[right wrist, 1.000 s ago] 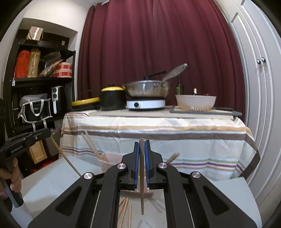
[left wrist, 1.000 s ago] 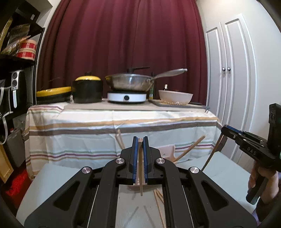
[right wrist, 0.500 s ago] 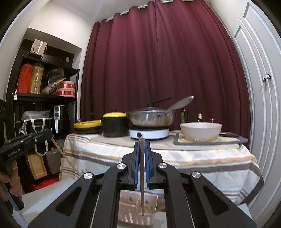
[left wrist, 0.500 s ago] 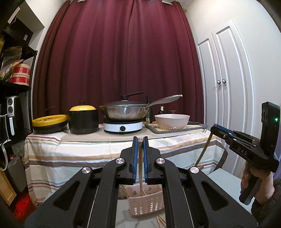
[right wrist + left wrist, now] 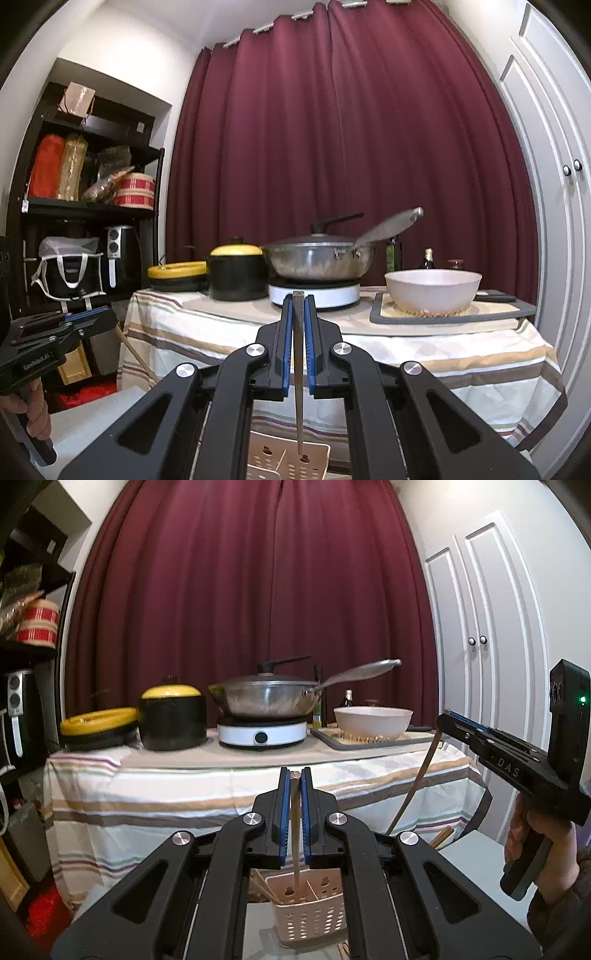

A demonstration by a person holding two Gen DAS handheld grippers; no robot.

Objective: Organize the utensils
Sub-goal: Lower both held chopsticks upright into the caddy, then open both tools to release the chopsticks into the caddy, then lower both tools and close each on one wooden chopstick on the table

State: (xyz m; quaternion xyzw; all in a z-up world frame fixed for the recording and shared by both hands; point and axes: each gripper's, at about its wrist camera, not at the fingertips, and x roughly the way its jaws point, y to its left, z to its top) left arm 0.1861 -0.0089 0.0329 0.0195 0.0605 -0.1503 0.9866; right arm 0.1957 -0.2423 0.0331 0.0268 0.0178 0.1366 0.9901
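Now | left claw [image 5: 294, 775] clamps chopstick [image 5: 295, 834] upright, tip down | right claw [image 5: 298, 297] clamps grey chopstick [image 5: 298, 369] likewise

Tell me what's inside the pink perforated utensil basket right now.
The left wrist view shows the pink basket with a divider and a few wooden chopsticks leaning at its left edge. The gripper bodies hide its lower part and front, so any further contents cannot be seen.

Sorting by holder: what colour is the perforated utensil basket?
Pale pink utensil basket, clearest in the left wrist view.

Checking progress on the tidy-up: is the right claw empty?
No, the right claw is shut on a chopstick hanging tip-down above the pink basket.
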